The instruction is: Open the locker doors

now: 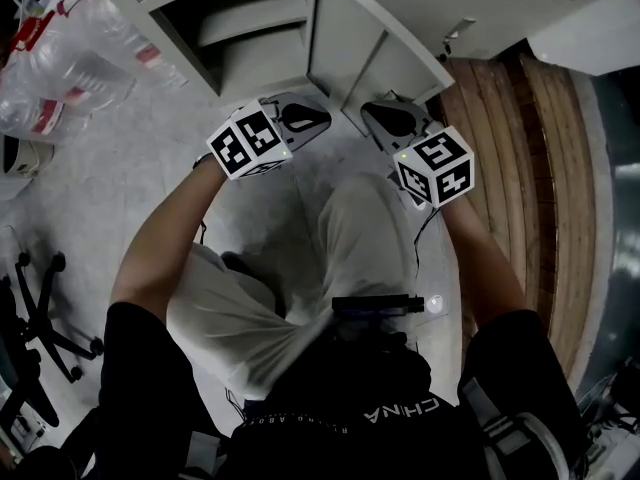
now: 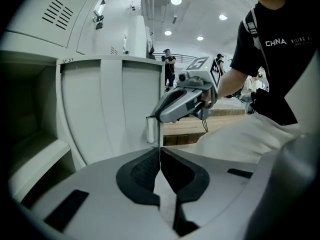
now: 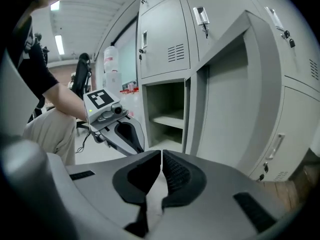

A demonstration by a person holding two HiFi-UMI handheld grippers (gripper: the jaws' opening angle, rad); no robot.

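Locker area, large indoor hall: grey metal lockers [image 3: 165,34], ceiling lights [image 2: 175,1] (office chair [image 1: 45,318] nearby).

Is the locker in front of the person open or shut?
Open: its door stands swung out, and the shelf inside shows.

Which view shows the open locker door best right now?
The right gripper view. There the door shows nearly whole, swung out beside its open compartment. The left gripper view shows the door's face close up, but only the upper part. The head view sees the door steeply from above, foreshortened.
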